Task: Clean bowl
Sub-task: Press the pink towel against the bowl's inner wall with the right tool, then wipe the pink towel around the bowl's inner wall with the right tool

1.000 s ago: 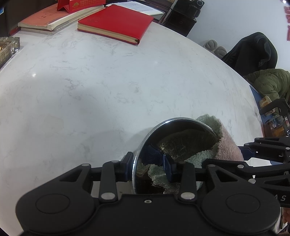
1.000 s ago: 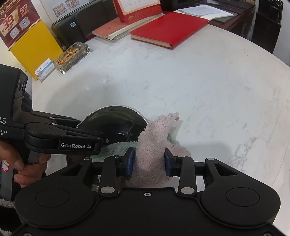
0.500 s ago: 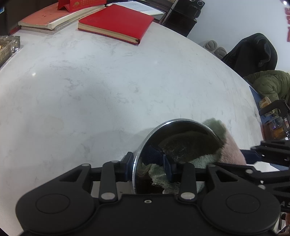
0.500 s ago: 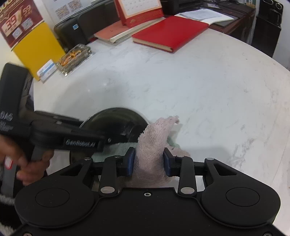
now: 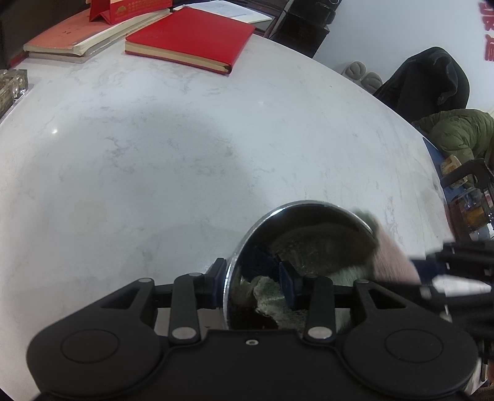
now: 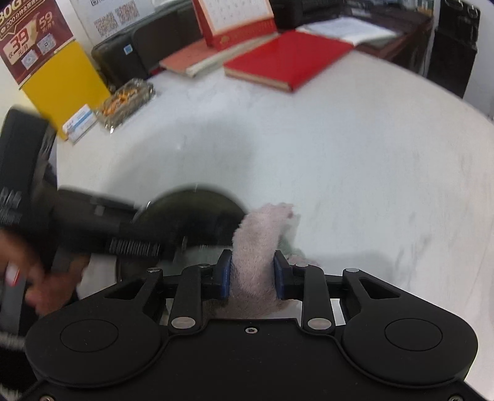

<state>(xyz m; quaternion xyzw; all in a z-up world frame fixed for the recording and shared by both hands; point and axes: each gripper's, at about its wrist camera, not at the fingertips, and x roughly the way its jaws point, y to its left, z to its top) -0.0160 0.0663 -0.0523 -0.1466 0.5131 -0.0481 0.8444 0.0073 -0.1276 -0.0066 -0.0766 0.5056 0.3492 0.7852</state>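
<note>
A shiny steel bowl (image 5: 308, 222) is tipped on its side on the white marble table. My left gripper (image 5: 251, 279) is shut on its near rim, one pad inside and one outside. My right gripper (image 6: 251, 274) is shut on a pink and green towel (image 6: 256, 240). The towel reaches into the bowl's mouth (image 6: 191, 216) and shows there in the left wrist view (image 5: 392, 259). In the right wrist view the left gripper's body (image 6: 92, 225) is blurred and crosses in front of the bowl.
A red notebook (image 5: 191, 37) and a stack of books (image 5: 86, 34) lie at the table's far side. A glass ashtray (image 6: 126, 105), a yellow sign (image 6: 58, 80) and a desk calendar (image 6: 237, 21) stand at the far left. Coats (image 5: 432, 86) lie beyond the right edge.
The right gripper and towel have slid along the bowl's mouth, blurred by motion. The left gripper still holds the rim and the bowl has shifted slightly.
</note>
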